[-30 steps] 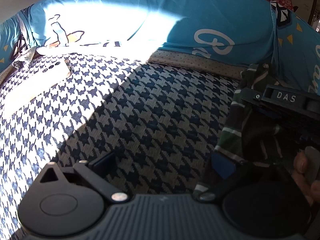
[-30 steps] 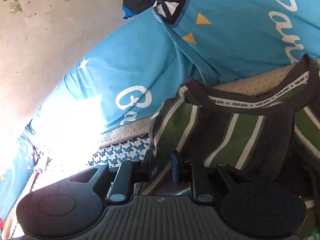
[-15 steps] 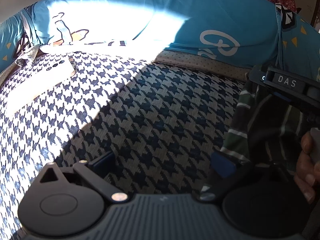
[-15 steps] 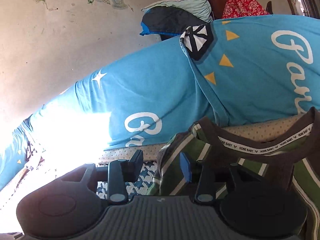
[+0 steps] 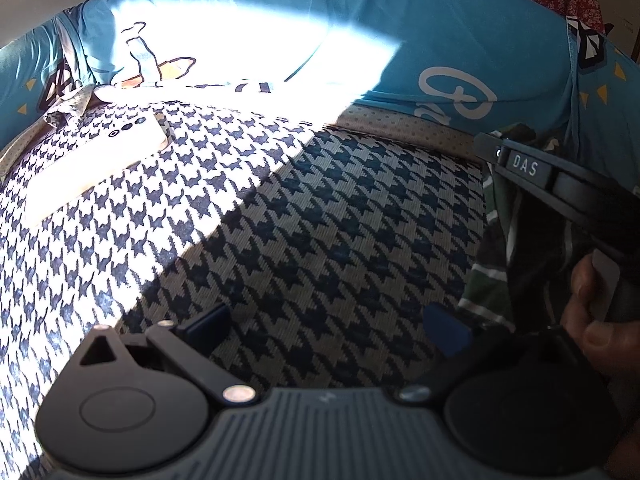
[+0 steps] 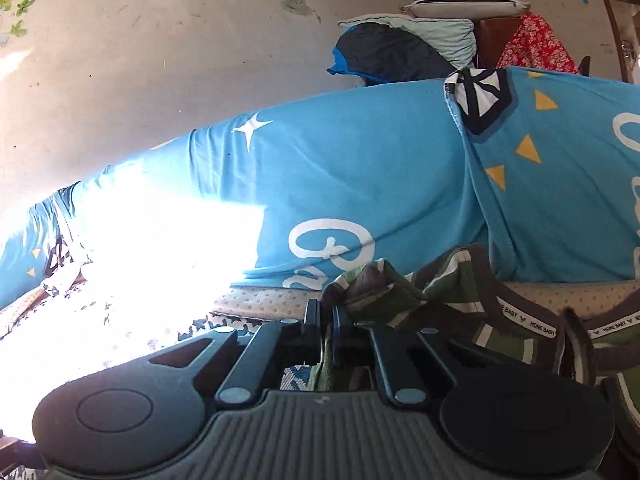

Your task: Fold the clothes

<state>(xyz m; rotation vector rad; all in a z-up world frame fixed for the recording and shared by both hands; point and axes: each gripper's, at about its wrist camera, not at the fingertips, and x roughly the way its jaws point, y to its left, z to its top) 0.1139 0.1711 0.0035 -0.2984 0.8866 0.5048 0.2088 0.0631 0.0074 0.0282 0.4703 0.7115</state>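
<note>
The right gripper (image 6: pixel 326 322) pinched a bunched edge of the green striped shirt (image 6: pixel 452 300) (collar to its right) above the houndstooth blanket (image 5: pixel 320 220); the left gripper (image 5: pixel 324 320) hung wide, empty, shirt beside it.

Hard sunlight blows out the left side; the right lies shadowed, edges fisheye-bent.

The green, brown and white striped knit shirt (image 6: pixel 452 300) is bunched up, its edge pinched between my right fingers (image 6: pixel 316 322), its brown neckband with white lettered tape curving off to the right. From my left side it hangs crumpled (image 5: pixel 500 248) at the right edge of the houndstooth-patterned bed cover (image 5: pixel 280 220).
</note>
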